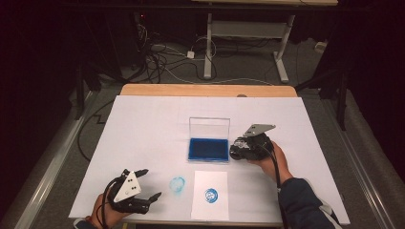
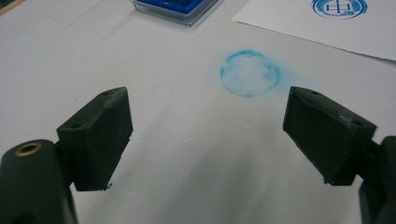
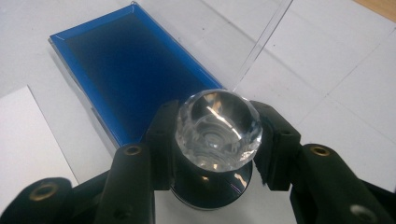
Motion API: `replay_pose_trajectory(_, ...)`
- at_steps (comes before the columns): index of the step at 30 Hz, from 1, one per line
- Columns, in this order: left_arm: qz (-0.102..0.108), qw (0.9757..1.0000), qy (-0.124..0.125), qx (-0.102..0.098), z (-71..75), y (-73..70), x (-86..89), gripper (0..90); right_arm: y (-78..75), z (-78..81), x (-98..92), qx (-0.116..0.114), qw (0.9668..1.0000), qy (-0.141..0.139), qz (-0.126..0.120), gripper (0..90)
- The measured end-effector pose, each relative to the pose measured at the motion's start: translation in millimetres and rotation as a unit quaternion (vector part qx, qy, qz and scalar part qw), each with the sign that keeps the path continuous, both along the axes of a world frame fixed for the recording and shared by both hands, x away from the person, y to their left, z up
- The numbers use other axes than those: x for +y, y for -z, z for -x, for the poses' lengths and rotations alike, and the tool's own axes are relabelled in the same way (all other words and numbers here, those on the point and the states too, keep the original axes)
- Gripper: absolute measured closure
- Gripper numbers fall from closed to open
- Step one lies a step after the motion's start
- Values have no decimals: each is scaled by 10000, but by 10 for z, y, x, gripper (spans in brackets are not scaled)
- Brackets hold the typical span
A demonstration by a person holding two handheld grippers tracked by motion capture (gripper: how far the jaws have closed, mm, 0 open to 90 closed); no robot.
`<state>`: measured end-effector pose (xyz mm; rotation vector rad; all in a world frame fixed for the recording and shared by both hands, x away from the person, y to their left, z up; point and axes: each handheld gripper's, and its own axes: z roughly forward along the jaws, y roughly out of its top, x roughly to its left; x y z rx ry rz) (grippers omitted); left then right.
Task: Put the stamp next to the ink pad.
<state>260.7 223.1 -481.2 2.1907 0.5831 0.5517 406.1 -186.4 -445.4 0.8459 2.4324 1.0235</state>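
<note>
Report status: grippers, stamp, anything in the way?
Right gripper shut on stamp, beside the open ink pad. Left gripper open, holding nothing. Paper already stamped. Nothing in the way.

high view: white paper-covered table (image 1: 143, 138) brightly lit from above, room beyond it dim to near black; picture soft, slightly grainy. faint short shadows beside open blue ink pad in clear plastic case (image 1: 208, 148). left gripper view: even light, smudged pale blue ring of ink (image 2: 250, 73) soft-edged, black jaws near bottom slightly blurred. right gripper view: bright glints on clear faceted glass knob of round stamp (image 3: 218, 130), ink pad behind it fairly sharp, corners blurred.
</note>
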Motion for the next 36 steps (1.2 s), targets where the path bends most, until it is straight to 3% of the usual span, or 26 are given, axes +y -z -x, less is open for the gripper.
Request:
replay_pose_trajectory(19,-7,10000,16,24,-4,6,-8,150,-3,7,-18,-37,10000,19,-62,525)
replay_pose_trajectory(36,-26,10000,22,21,-7,12,-15,150,-52,12,-27,-214,9995,144,-187,298)
